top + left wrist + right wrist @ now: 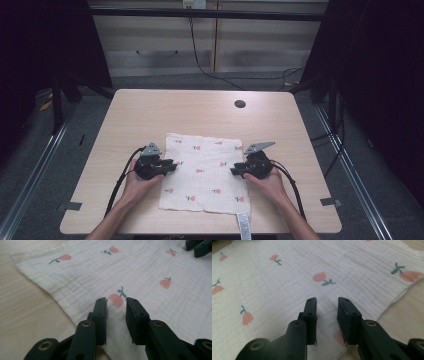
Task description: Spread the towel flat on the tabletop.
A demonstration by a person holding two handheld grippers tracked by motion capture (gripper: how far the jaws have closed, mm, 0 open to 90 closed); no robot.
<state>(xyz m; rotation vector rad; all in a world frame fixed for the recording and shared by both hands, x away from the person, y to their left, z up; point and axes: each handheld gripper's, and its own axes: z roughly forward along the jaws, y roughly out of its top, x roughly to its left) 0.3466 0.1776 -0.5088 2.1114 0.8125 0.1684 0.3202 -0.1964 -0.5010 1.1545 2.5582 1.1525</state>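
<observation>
Your muslin cloth lies flat at the table's six o'clock. It's light, soft and floppy, so pinch its edges. Your left gripper at nine and right gripper at three stand part-open, holding nothing.

A light wooden table fills the middle of the high view, its corners rounded. A round dark cable hole sits in the tabletop toward one o'clock from its centre. Grey floor surrounds the table, with metal rails running along it at nine and three o'clock. At twelve o'clock, beyond the far edge, a black cable hangs down pale wall panels and trails across the floor.
</observation>
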